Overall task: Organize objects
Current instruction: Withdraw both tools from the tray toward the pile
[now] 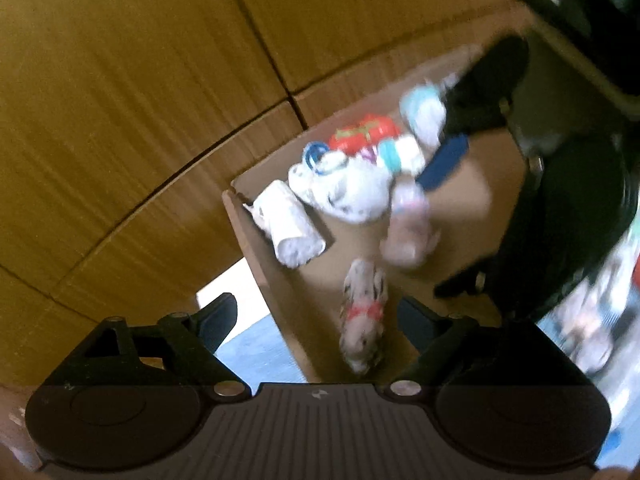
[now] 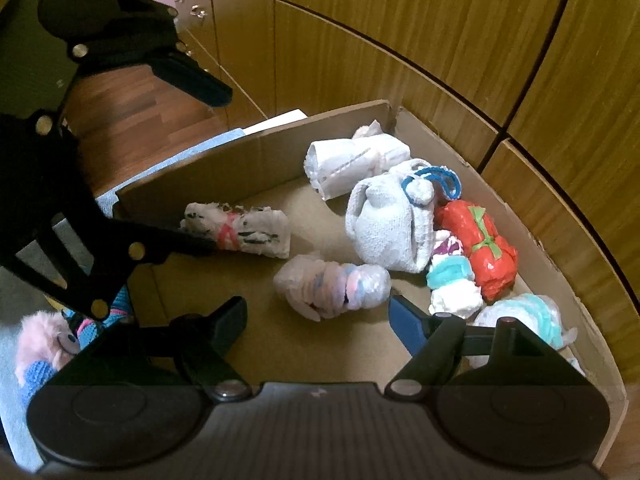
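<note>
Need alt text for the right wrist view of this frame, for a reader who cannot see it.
An open brown cardboard box holds rolled sock bundles, including a white one with black marks and a red band, a grey one with a blue loop and a red one with green trim. The open right gripper hovers above a pale pink-and-blue bundle; the open left gripper reaches in from the left.

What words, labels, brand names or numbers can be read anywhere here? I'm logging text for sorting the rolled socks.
None can be read.
The small pale mark on the right gripper housing is too small to make out.
The red roll in the cardboard box shows a green pattern, no lettering.
</note>
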Demonstrator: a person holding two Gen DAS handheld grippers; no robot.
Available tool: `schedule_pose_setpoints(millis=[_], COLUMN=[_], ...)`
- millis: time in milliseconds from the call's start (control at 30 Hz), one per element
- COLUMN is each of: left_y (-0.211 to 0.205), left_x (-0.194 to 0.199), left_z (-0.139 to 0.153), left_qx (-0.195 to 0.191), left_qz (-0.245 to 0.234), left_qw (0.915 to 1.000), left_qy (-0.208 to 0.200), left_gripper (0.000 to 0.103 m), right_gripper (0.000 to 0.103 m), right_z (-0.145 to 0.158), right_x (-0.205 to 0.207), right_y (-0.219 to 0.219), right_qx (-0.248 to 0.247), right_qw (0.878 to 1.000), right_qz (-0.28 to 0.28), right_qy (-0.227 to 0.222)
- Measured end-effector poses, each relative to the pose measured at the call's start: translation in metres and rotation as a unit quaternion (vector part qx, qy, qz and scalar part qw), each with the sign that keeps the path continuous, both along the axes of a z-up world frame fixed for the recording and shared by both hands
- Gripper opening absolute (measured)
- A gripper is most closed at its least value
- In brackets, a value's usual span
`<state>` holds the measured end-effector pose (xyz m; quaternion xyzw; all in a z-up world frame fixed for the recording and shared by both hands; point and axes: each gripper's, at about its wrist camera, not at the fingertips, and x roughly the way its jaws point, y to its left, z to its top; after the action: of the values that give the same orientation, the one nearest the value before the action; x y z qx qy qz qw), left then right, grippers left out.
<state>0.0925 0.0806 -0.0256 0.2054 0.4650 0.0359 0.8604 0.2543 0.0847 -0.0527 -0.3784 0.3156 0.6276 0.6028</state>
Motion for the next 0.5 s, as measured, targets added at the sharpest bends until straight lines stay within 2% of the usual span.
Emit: schedule_pose_setpoints(millis=[100, 167, 500], left_y=[-0.008, -0.009, -0.002], left_x=[0.008, 0.012, 0.025], left_z=[-0.012, -0.017, -0.005], left_qx=[0.043, 0.057, 0.064], left_qz=[-0.014, -0.013, 0.011], left_qw=[0.9989, 0.9983, 0.9975], left_qy=[0.011, 0.006, -0.029], left_gripper=[0.091, 0.092, 0.094], right_gripper=[0.075, 0.074, 0.075], right_z=[0.0, 0.0, 0.013], right_x=[0.0, 0.0, 0.011], right_y=[0.002, 0.004, -0.007], right_qx=[0.003, 0.005, 0.023], right_qw=[1.0, 1.0, 0.999], right_qz=[-0.002, -0.006, -0.029], right_qy=[-0.003, -0.002, -0.009])
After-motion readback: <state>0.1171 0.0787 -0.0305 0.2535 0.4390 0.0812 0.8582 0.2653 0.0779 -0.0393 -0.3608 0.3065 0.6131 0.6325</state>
